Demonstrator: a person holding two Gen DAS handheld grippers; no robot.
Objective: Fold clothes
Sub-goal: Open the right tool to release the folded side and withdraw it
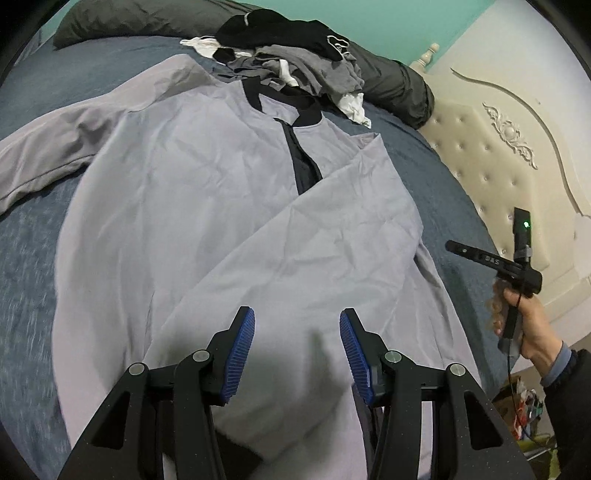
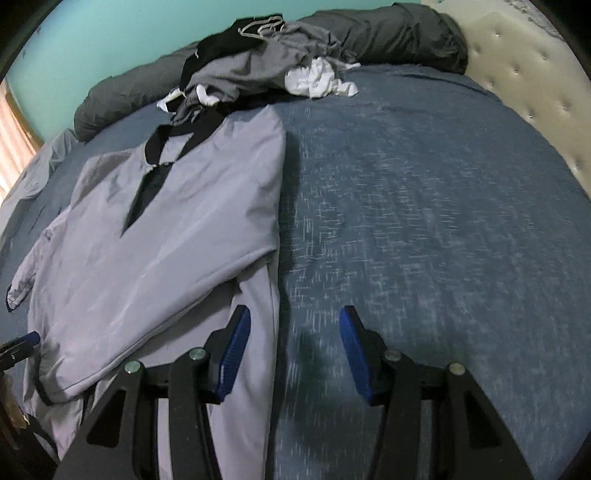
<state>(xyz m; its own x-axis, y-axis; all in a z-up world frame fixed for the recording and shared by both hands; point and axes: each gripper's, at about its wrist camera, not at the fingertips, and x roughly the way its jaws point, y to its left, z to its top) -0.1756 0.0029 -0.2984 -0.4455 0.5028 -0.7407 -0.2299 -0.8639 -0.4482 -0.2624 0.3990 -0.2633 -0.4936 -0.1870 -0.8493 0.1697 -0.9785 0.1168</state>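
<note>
both grippers [image 1: 297, 347] [image 2: 293, 349] gape empty above the half-folded grey jacket [image 1: 207, 206].

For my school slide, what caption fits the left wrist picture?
Open left gripper hovers over a pale lilac jacket with black collar spread on a blue bed.

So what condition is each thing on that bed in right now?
Light grey jacket with black collar: spread flat on the blue bedspread, one sleeve folded across the front, other sleeve out.
Pile of black, grey and white clothes: crumpled, unfolded.
Dark grey duvet: rolled up along the far edge.
Left gripper: open, empty.
Right gripper: open, empty.
</note>
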